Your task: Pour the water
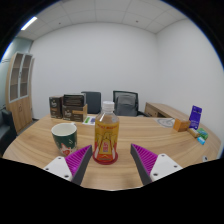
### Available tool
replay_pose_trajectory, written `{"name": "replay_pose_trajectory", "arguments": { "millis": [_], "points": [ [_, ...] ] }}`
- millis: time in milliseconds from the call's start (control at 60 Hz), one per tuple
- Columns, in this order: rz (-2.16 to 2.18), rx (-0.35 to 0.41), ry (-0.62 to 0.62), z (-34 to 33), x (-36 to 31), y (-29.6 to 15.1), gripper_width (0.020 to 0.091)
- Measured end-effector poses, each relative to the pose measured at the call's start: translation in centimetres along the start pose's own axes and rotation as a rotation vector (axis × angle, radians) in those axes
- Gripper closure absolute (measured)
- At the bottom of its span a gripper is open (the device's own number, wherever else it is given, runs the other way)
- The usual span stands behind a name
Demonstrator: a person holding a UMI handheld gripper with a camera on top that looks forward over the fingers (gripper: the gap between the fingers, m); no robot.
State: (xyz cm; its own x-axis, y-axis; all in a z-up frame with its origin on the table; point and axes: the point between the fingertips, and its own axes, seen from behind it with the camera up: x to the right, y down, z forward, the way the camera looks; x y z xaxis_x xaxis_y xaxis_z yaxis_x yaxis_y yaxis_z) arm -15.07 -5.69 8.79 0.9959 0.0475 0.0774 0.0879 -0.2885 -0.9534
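Wooden table (150, 135) at frame centre is carrying the bottle (106, 133) upright on a red coaster (106, 157), cup (64, 136) just left, so I am holding my gripper (112, 160) open, its fingers flanking the bottle untouched, for a clean grasp before pouring.

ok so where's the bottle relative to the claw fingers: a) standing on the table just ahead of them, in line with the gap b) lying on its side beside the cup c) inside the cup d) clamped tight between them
a: the bottle stands upright on the table, just beyond the open claw, right of the cup.
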Motion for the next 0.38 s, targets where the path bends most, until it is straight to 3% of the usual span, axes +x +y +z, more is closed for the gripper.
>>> {"name": "replay_pose_trajectory", "arguments": {
  "millis": [383],
  "points": [
    [0.141,0.086,-0.154,-15.6,0.4,1.3,0.0260]
  ]
}}
